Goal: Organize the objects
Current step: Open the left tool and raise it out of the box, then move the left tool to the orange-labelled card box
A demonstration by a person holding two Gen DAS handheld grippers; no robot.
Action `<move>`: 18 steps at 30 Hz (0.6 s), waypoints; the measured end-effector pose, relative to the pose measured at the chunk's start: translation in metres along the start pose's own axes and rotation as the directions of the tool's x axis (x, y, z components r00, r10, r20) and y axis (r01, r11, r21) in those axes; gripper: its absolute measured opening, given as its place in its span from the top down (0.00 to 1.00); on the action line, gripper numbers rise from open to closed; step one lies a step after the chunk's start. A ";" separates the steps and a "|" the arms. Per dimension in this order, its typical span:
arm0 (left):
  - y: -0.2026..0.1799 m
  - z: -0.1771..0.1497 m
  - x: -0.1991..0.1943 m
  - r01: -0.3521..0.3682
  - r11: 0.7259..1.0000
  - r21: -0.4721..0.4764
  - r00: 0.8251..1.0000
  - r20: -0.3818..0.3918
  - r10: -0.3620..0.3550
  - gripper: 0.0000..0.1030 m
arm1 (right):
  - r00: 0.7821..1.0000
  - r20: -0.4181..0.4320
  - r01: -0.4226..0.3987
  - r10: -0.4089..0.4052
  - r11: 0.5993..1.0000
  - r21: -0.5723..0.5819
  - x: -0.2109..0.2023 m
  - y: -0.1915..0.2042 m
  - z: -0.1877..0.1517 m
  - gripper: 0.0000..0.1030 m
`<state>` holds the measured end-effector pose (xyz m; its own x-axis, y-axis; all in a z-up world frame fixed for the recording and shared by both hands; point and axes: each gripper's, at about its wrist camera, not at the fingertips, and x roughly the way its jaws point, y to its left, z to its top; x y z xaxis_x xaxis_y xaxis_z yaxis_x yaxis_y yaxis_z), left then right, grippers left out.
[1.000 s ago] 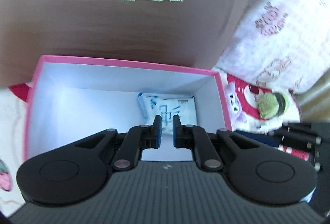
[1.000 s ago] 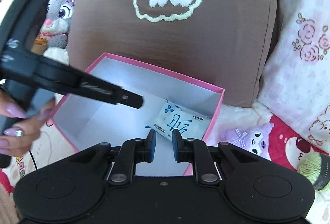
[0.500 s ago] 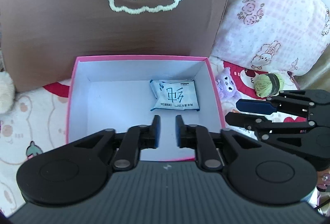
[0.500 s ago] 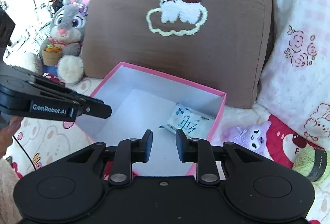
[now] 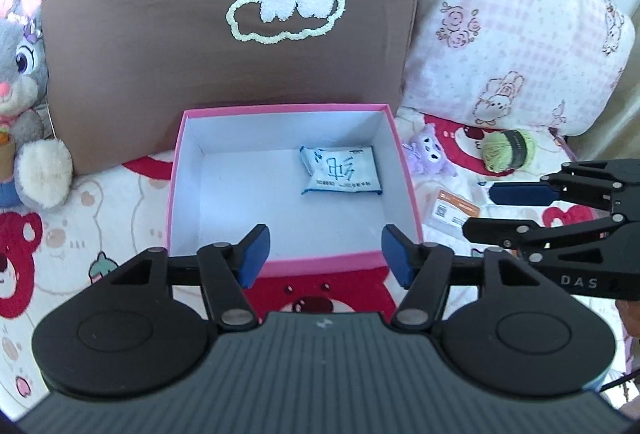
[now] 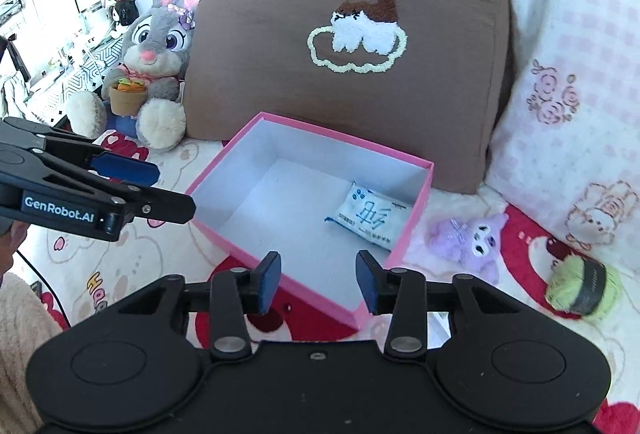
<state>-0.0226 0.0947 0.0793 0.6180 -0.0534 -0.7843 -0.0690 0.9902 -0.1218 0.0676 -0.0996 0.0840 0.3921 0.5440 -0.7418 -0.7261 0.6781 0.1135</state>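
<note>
Your pink box [image 5: 402, 170] sits open against the brown cushion [image 5: 160, 46] and holds one item: a white tissue packet [image 5: 340, 170] lying flat in its far right corner (blue print up). Your left gripper [image 5: 325, 256] and right gripper [image 6: 318, 282] have just been opening; both stand apart with nothing between the pads, above the box's near wall.
</note>
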 end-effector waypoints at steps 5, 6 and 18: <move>-0.003 -0.017 -0.010 0.004 1.000 0.004 1.000 0.005 -0.004 0.35 | 1.000 -0.014 0.021 -0.021 1.000 0.012 -0.022 -0.001 -0.019 0.47; -0.006 -0.020 -0.011 0.006 1.000 0.009 1.000 0.002 -0.006 0.34 | 1.000 -0.017 0.026 -0.026 1.000 0.015 -0.025 -0.002 -0.022 0.47; -0.025 -0.043 -0.010 0.104 0.994 0.024 0.994 -0.027 -0.103 0.21 | 0.994 -0.045 0.104 -0.102 0.993 0.053 -0.047 -0.009 -0.065 0.26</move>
<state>-0.0611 0.0654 0.0640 0.6002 -0.1587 -0.7840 0.0146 0.9821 -0.1876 0.0190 -0.1636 0.0749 0.4382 0.4490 -0.7787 -0.6504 0.7564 0.0701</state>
